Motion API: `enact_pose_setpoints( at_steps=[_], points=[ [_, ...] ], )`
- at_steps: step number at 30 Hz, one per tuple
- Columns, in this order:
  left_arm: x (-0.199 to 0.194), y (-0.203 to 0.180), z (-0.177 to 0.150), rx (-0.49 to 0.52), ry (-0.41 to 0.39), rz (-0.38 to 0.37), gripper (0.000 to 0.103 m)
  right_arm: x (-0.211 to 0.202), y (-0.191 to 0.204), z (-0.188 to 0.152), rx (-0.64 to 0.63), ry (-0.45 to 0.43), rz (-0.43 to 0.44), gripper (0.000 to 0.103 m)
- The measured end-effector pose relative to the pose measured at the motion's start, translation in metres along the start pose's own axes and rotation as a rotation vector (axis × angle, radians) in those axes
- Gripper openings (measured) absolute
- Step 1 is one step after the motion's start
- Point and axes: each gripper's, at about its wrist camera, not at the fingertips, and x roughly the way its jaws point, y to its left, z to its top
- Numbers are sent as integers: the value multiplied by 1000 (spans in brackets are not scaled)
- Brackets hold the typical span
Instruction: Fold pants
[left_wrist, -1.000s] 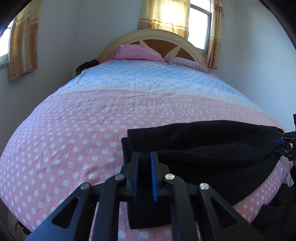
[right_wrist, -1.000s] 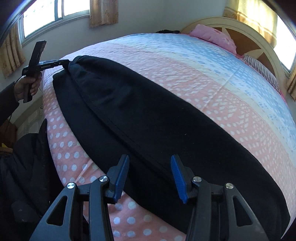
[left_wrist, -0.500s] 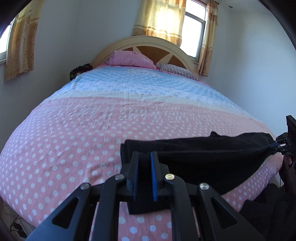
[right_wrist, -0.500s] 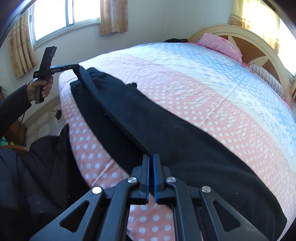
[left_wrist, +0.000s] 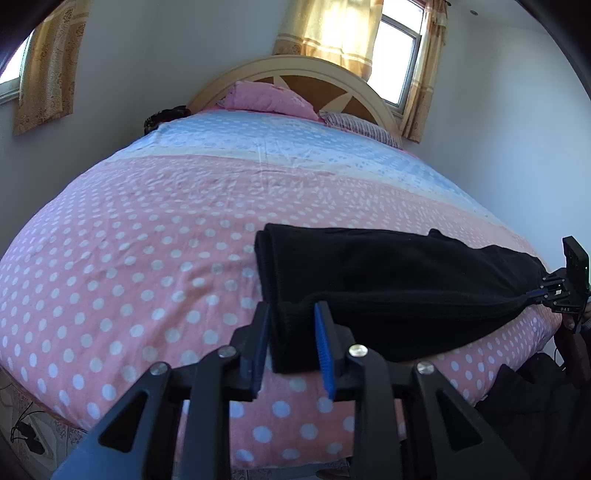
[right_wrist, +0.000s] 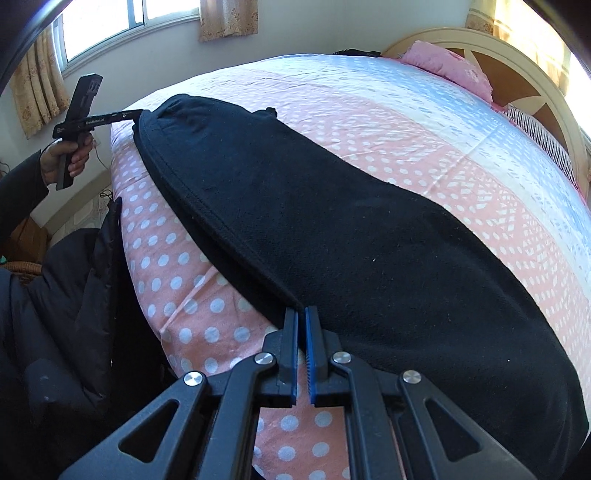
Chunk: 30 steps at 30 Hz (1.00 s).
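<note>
The black pants (left_wrist: 391, 284) lie stretched along the near edge of the pink dotted bed, folded lengthwise. My left gripper (left_wrist: 291, 343) is partly open, its blue pads on either side of the pants' left end, not pressing it. My right gripper (right_wrist: 301, 347) is shut on the folded edge of the pants (right_wrist: 332, 221) at the other end. In the left wrist view the right gripper (left_wrist: 546, 295) shows at the far right, pinching the cloth. In the right wrist view the left gripper (right_wrist: 122, 116) shows at the far end, held by a hand.
The bed (left_wrist: 147, 229) has a pink dotted cover, blue toward the headboard (left_wrist: 295, 74). A pink pillow (left_wrist: 266, 98) and a striped pillow (left_wrist: 362, 125) lie at the head. A dark jacket (right_wrist: 74, 295) hangs beside the bed's near edge. Walls stand close on both sides.
My left gripper has opened from shut on the pants' end. My right gripper closed on the pants' edge half a second ago and stays shut. The pants are pulled straighter.
</note>
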Motion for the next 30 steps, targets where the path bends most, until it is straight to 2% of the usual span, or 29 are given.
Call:
enact_pose_setpoints(
  at_steps=[2, 3, 6, 8, 10, 14, 15, 17, 19, 23, 25, 26, 27, 29, 30],
  points=[
    [-6, 7, -2, -2, 3, 24, 45, 2, 0, 1, -3, 3, -6, 4],
    [-9, 11, -4, -3, 10, 40, 46, 3, 1, 1, -4, 4, -8, 4],
    [-15, 30, -11, -16, 44, 108, 46, 5, 1, 1, 3, 6, -8, 4],
    [-21, 46, -13, -67, 45, 129, 44, 4, 2, 1, 6, 5, -9, 4],
    [-27, 55, -12, -127, 28, 110, 44, 4, 1, 1, 10, 8, -7, 4],
    [-24, 47, 5, -156, 5, 50, 44, -2, 6, 3, -26, 5, -20, 6],
    [-18, 43, 12, -159, 13, 33, 48, -4, 7, 3, -30, 6, -21, 7],
    [-4, 35, 23, -156, 28, 10, 52, -9, 8, 3, -37, 0, -25, 17],
    [13, 26, 33, -133, 51, 10, 52, -15, 9, 4, -41, -21, -24, 23],
    [47, 17, 43, -114, 120, 26, 52, -23, 9, 4, -34, -51, -22, 23],
    [54, 15, 44, -118, 138, 10, 51, -25, 9, 4, -37, -58, -28, 23],
    [55, 13, 45, -118, 136, 5, 48, -25, 9, 4, -37, -61, -32, 23],
    [55, 10, 46, -113, 134, -8, 38, -25, 9, 4, -36, -63, -33, 23],
    [53, 4, 47, -90, 133, -4, 26, -24, 7, 5, -30, -68, -34, 23],
    [52, 1, 49, -79, 135, 4, 23, -24, 7, 6, -26, -72, -35, 23]
  ],
)
